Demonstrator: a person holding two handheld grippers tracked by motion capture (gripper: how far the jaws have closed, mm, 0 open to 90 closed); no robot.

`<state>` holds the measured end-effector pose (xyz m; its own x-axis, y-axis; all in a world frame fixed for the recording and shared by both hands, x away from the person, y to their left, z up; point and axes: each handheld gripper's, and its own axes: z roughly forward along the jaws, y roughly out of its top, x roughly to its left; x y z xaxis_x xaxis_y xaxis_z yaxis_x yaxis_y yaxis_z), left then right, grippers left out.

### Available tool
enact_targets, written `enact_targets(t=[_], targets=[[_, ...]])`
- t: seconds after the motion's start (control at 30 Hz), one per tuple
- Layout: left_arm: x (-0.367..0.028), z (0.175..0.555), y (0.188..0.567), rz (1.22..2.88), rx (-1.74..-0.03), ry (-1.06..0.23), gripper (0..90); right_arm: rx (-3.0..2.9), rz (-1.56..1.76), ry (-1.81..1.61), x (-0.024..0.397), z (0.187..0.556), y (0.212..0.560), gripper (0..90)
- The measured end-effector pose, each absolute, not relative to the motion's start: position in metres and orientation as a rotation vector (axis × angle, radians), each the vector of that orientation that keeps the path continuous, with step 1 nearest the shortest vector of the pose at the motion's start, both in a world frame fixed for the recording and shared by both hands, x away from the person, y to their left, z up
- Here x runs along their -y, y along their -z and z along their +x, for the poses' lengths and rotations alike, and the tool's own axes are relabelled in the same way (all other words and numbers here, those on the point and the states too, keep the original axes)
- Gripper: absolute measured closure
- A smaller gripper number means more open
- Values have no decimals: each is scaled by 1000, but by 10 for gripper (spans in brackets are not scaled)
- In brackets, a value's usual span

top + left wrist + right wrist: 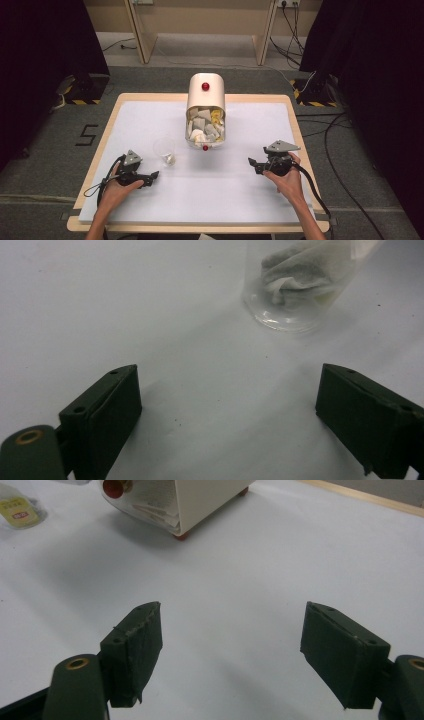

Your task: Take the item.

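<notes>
Standing just ahead of left claw: cup | both claws gaping, empty

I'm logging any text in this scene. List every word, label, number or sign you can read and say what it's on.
"5": a black mark on the grey floor left of the table, reading like that digit.
Yellow tag with a small red patch inside the clear cup: print too blurred to read.
Sachets in the cream box: print too small to read.
Nothing else is legible.
</notes>
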<state>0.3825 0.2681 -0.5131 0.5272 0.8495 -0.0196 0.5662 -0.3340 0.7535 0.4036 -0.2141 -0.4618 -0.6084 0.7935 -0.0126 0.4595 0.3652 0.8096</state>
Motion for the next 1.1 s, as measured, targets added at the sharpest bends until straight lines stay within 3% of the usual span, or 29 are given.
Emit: enact_targets(t=[1.1], targets=[[-268,382,513,2039,-1147,-498,100,-2327,1102,-1014,221,372,488,230]])
